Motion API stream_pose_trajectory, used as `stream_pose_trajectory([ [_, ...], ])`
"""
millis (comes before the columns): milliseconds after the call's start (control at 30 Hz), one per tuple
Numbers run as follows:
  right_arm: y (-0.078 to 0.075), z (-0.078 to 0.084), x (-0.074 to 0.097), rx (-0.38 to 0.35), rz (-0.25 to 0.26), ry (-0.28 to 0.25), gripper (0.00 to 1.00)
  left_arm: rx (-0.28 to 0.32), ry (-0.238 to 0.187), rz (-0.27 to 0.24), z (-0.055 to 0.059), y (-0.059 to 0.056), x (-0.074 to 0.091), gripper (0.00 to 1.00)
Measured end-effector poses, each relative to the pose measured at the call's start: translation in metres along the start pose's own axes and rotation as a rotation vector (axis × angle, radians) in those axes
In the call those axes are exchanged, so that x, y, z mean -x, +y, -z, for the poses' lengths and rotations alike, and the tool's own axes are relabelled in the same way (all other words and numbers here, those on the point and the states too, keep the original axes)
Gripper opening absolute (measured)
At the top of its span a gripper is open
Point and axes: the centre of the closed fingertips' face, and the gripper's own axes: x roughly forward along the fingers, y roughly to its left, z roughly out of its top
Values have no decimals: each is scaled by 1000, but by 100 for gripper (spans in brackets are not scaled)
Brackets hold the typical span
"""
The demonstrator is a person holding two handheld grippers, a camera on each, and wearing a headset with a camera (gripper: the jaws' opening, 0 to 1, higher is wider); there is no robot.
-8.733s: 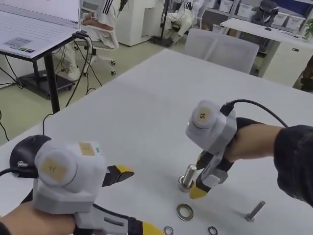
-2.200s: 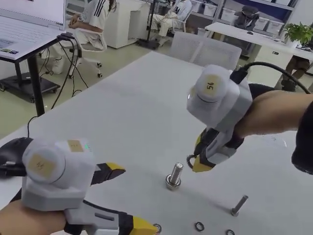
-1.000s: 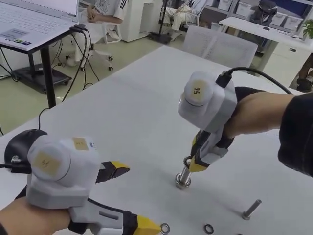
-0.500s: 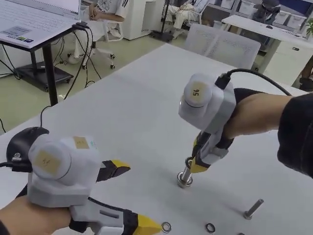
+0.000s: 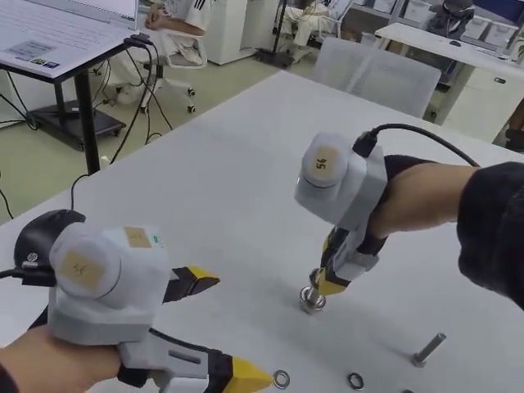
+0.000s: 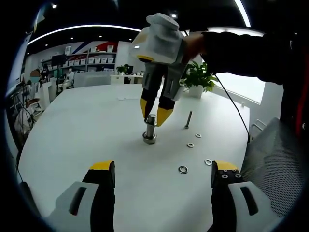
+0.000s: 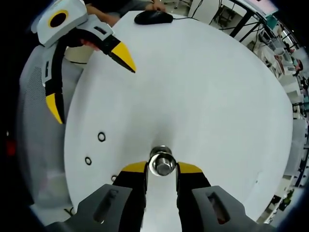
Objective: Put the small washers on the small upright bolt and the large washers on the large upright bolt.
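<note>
The large upright steel bolt (image 5: 312, 300) stands on its flanged head on the white counter (image 5: 246, 164), well in from the side edges and nearer the person's edge than the far one. The right tongs (image 5: 318, 285) point down over it, with their yellow-tipped jaws drawn narrow on either side of the bolt's top. In the right gripper view the shiny end sits right between the tips. I cannot tell whether they pinch a washer there or only flank the thread.

The left tongs (image 5: 223, 329) are held low by the person's edge, with jaws spread wide and nothing between them.

In the left gripper view, four small steel washers (image 6: 183, 169) lie flat and apart from one another on the counter. They are scattered between the big bolt and the person's edge. A slim small steel bolt (image 6: 188, 120) stands upright just beyond them, well apart from the large one. A black computer mouse (image 5: 37, 237) rests by the counter's left edge.
</note>
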Motion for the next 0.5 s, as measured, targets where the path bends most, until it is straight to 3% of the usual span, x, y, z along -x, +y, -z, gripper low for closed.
stream_pose_trajectory([
  [500, 2, 2, -18, -4, -16, 26, 23, 5, 4, -2, 2, 1, 0, 82],
])
